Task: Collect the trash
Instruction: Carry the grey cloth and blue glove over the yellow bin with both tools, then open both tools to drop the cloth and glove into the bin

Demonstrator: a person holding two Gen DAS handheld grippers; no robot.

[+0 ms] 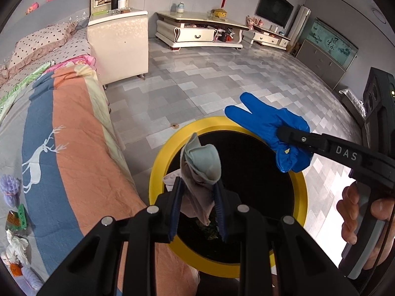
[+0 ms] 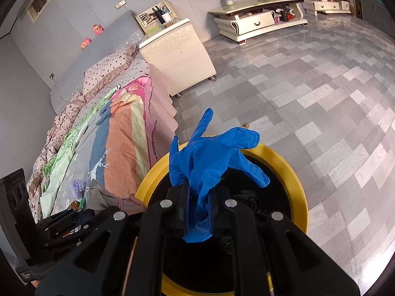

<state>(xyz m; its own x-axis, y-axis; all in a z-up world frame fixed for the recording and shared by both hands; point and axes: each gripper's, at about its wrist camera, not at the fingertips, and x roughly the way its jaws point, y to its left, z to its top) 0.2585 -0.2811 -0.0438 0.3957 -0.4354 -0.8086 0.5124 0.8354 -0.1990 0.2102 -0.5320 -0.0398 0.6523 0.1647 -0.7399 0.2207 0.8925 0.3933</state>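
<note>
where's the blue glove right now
The blue glove is pinched in the right gripper, hanging over the open yellow-rimmed bin beside the bed.

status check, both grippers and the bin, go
Left gripper shut on grey sock, right gripper shut on blue glove. Both over yellow-rimmed bin. Nothing blocking the opening.

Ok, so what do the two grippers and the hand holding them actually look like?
Both grippers, left gripper and right gripper, are matte black plastic with angular linkage arms joined by round silver pivot pins. The fingers carry dark blue pads. The right one's side bears white letters "DAS" and a grey-edged handle. The bare hand on it shows no sleeve. No cables visible.
</note>
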